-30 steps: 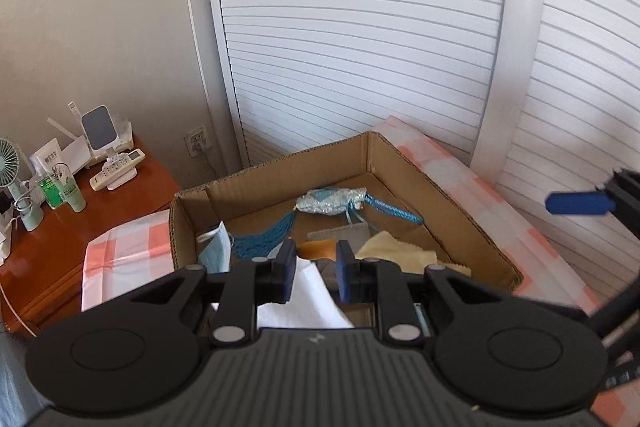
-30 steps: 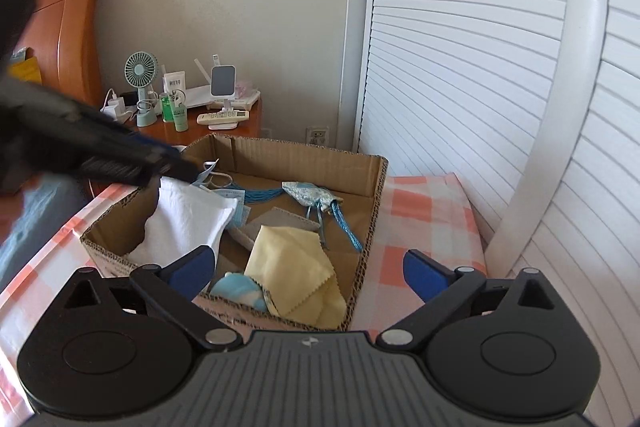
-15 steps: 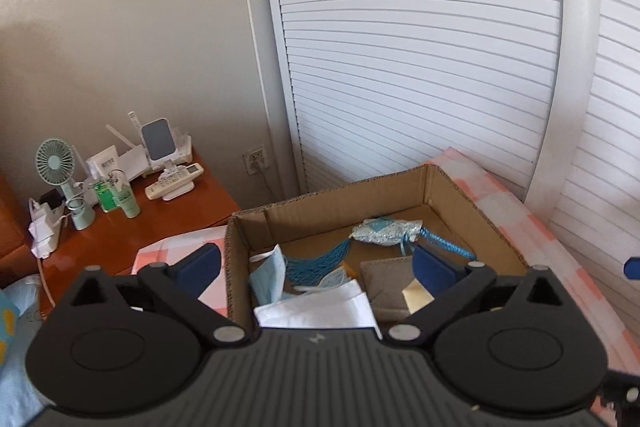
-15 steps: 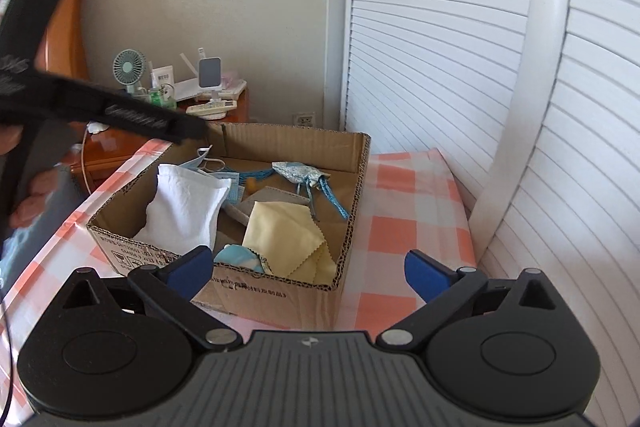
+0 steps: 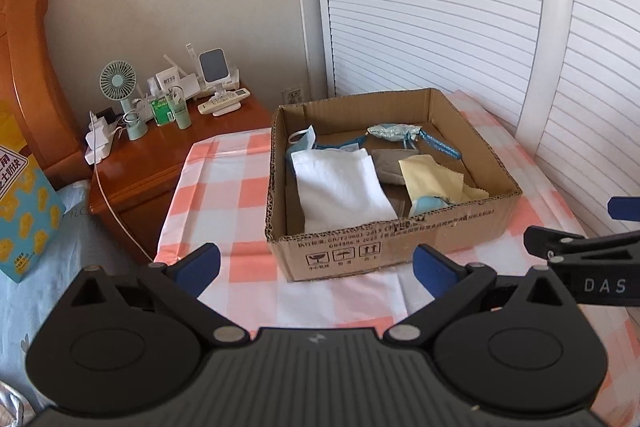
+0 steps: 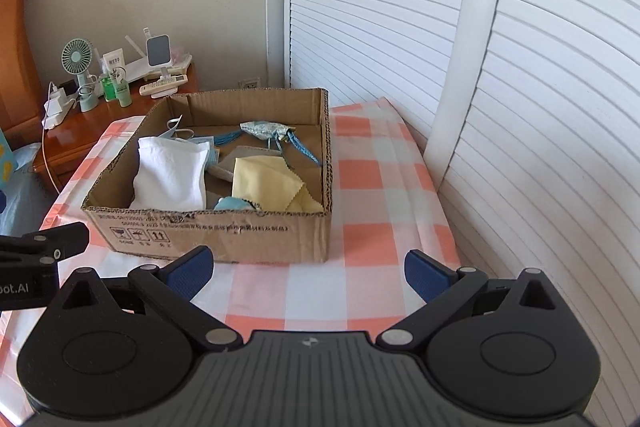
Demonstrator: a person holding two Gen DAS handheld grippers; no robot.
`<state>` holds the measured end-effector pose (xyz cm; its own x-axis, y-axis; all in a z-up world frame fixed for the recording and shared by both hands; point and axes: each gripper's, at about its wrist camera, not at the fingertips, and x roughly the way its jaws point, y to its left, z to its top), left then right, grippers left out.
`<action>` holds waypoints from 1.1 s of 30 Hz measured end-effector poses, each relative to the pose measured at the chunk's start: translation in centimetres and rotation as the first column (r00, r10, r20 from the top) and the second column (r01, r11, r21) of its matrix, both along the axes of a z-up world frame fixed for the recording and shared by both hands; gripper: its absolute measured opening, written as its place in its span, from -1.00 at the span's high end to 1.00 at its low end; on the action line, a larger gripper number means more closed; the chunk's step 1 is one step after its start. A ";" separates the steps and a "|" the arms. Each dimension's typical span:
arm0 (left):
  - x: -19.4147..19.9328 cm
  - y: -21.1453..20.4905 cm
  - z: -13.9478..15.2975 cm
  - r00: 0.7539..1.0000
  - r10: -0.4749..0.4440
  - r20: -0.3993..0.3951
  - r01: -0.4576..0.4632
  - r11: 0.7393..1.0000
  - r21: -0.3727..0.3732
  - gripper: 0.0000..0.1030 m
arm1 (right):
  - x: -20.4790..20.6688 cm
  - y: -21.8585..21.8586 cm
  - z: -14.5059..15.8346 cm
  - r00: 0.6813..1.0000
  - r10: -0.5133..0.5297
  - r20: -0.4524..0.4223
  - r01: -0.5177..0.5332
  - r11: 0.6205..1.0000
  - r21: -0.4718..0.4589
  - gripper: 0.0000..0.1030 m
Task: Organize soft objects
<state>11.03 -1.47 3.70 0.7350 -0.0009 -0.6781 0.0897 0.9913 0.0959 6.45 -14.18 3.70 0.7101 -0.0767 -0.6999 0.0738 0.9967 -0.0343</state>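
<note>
A shallow cardboard box point(image 5: 400, 247) point(image 6: 208, 231) sits on the checked tablecloth. In it lie a white folded cloth point(image 5: 340, 183) point(image 6: 172, 175), a yellow cloth point(image 5: 432, 175) point(image 6: 268, 183), a grey cloth point(image 5: 390, 165), a light blue soft item point(image 5: 430, 205) point(image 6: 234, 203), a face mask point(image 5: 300, 143) and a patterned blue pouch with a cord point(image 5: 394, 131) point(image 6: 264, 129). My left gripper point(image 5: 316, 269) is open and empty, in front of the box. My right gripper point(image 6: 308, 273) is open and empty, also in front of the box.
A wooden nightstand point(image 5: 160, 155) at the left carries a small fan point(image 5: 118, 83), bottles, a remote and chargers. A wooden headboard point(image 5: 28, 67) and a printed bag point(image 5: 24, 211) are far left. White louvred doors point(image 5: 440, 7) stand behind the table.
My left gripper opened and let go of the white cloth in the box. Both grippers pulled back, away from the box, which now lies farther off.
</note>
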 end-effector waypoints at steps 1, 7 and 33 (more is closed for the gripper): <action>-0.3 0.0 0.1 1.000 0.003 0.001 -0.003 1.000 0.002 -0.98 | -0.3 0.1 0.0 1.000 -0.009 -0.001 0.009 1.000 0.001 -1.00; -1.9 -0.3 0.6 1.000 0.008 0.021 -0.008 1.000 0.014 -0.98 | -1.5 0.3 0.6 1.000 -0.027 -0.002 0.027 1.000 0.013 -1.00; -2.6 -0.4 0.9 0.999 0.037 0.031 -0.037 0.999 0.011 -0.98 | -2.5 0.2 1.3 0.999 -0.029 0.023 0.028 0.999 0.029 -1.00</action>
